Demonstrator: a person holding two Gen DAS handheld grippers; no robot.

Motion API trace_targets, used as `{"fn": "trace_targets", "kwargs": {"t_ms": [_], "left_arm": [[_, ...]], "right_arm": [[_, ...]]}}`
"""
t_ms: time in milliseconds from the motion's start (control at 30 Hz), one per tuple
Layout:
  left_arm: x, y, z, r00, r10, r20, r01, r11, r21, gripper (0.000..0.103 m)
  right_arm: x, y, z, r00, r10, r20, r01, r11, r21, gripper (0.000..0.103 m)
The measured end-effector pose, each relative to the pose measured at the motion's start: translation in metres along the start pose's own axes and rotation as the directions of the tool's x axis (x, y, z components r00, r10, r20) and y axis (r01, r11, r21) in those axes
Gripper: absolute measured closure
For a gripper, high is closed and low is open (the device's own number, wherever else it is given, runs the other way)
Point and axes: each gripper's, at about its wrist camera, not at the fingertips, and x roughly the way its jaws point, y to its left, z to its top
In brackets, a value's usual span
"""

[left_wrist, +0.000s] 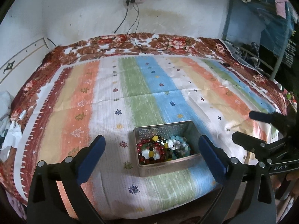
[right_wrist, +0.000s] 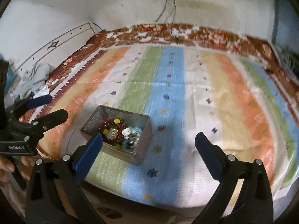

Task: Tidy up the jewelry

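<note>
A silver metal tin (left_wrist: 164,166) sits lidless on the striped cloth near the bed's front edge. Inside it lies a heap of bead bracelets (left_wrist: 160,149): red and yellow ones on the left, pale blue and white ones on the right. My left gripper (left_wrist: 151,140) hangs open above the tin, blue pads wide apart with nothing between them. In the right wrist view the tin (right_wrist: 121,155) and its beads (right_wrist: 119,132) lie left of centre. My right gripper (right_wrist: 149,137) is open and empty, with its left pad over the tin's near corner.
The striped cloth (left_wrist: 149,85) covers a floral blanket (left_wrist: 130,43) on a bed against a white wall. Cables (left_wrist: 130,18) hang from a wall socket. Crumpled clothes (right_wrist: 35,78) lie at the left edge. A metal frame (left_wrist: 261,61) stands at the right.
</note>
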Motion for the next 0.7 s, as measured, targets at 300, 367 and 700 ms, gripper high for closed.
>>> {"fn": "trace_targets", "kwargs": {"t_ms": [300, 367, 700], "left_arm": [[-0.028, -0.017, -0.012, 0.994, 0.026, 0.109, -0.033, 0.998, 0.06, 0.006], [-0.031, -0.019, -0.013, 0.992, 0.029, 0.124, -0.037, 0.997, 0.063, 0.006], [-0.044, -0.023, -0.023, 0.984, 0.038, 0.172, -0.048, 0.997, 0.053, 0.006]], "right_arm": [[-0.025, 0.002, -0.01, 0.996, 0.024, 0.086, -0.024, 1.0, -0.006, 0.005], [-0.03, 0.001, -0.013, 0.994, 0.035, 0.102, -0.036, 0.999, 0.007, 0.005], [-0.05, 0.006, -0.026, 0.983, 0.02, 0.18, -0.015, 0.999, -0.031, 0.005]]}}
